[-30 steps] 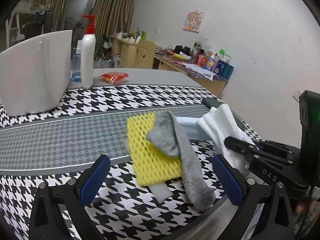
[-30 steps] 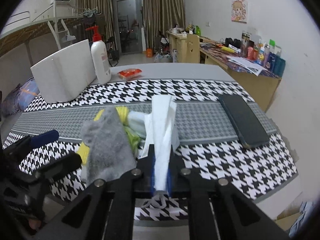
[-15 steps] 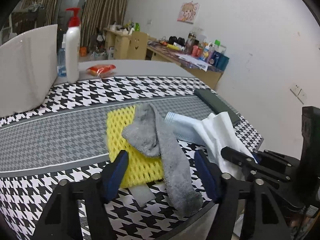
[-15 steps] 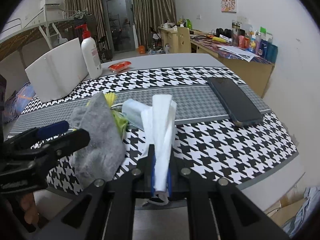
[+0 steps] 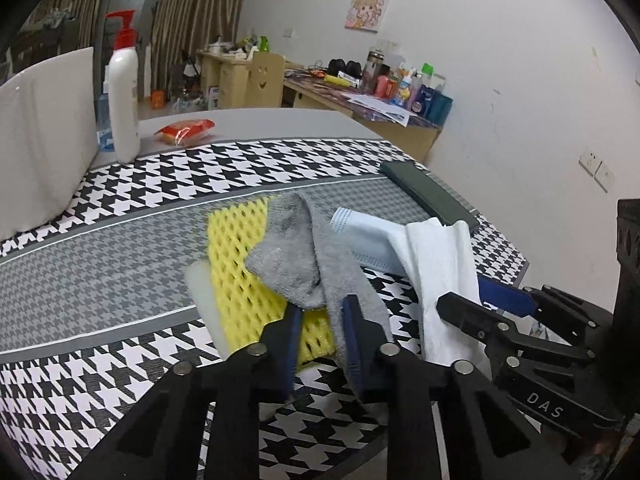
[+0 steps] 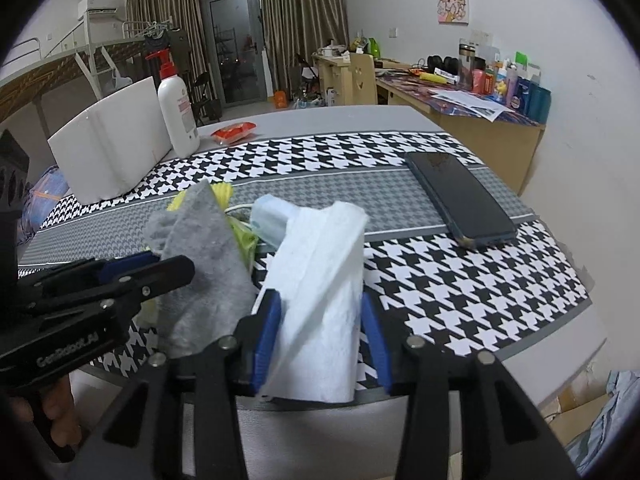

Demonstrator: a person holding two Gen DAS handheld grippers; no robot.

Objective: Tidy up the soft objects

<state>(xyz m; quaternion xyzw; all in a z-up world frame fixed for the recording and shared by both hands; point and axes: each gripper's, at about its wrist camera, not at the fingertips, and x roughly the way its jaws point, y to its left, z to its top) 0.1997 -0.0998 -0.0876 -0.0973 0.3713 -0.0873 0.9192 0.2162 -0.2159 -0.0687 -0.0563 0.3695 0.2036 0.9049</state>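
A grey sock (image 5: 296, 256) lies draped over a yellow mesh sponge (image 5: 236, 232) on the houndstooth tablecloth (image 5: 120, 360). My left gripper (image 5: 322, 308) is closing around the sock's near end. A strip of yellow still shows between the left pad and the sock. To the right, a light blue face mask (image 5: 364, 236) lies partly under a white tissue (image 6: 324, 280). My right gripper (image 6: 320, 304) is opening, and the tissue stands loose between its blue pads (image 6: 266, 332) at the table's near edge.
A tall white block (image 5: 40, 140), a pump bottle (image 5: 124, 96) and a red packet (image 5: 184, 130) stand at the back left. A dark phone (image 6: 460, 196) lies at the right. A hand (image 6: 56, 404) holds the left gripper. The table edge runs just below both grippers.
The left jaws came in from wide apart to narrow around the sock, and that gripper moved forward. The right jaws parted from their tight pinch and the tissue spread out.
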